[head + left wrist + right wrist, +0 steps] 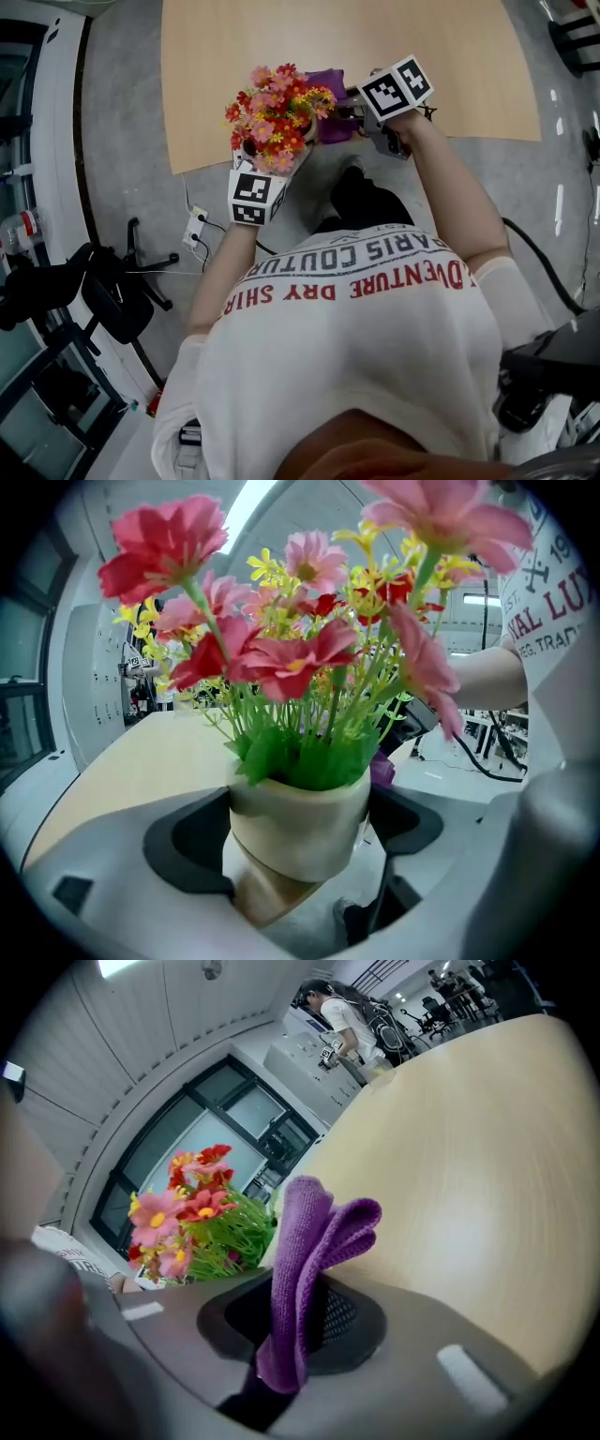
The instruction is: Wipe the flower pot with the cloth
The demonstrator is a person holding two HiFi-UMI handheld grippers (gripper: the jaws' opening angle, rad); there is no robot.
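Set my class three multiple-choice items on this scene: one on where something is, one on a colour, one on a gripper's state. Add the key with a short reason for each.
1. Where is the flower pot?
A. standing on the table
B. held in the jaws of the left gripper
C. on the floor

2. What colour is the cloth?
A. purple
B. white
C. green

3. What state is the right gripper in?
A. open and empty
B. shut on the cloth
C. shut on the flower pot

Key:
1 B, the left gripper view shows both jaws pressed against the cream pot's sides.
2 A, it shows purple in the right gripper view.
3 B, its jaws pinch the folded cloth.
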